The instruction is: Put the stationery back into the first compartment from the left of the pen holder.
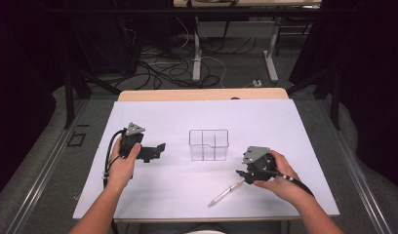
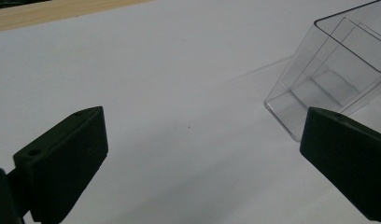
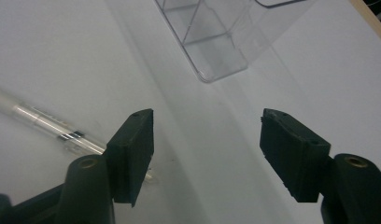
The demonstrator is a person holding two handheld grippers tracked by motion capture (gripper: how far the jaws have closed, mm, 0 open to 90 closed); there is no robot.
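A white surface (image 1: 285, 126) fills the frame's centre. At its middle stands a clear divided container (image 1: 208, 145). The left hand (image 1: 120, 168), lower left, holds the left gripper (image 1: 158, 148) level, pointing toward the container, jaws spread and empty. The right hand (image 1: 280, 176), lower right, tilts the right gripper (image 1: 242, 174) down, released, beside a pen (image 1: 226, 191) lying at lower centre.

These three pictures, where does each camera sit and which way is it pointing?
High view: above the person's side, looking forward and down on the table; both forearms, left gripper and right gripper show.
Left gripper view: rides the left gripper, looking between its open black jaws at the clear organizer.
Right gripper view: rides the right gripper; open jaws, pen, organizer.
Shared: all three show the organizer.
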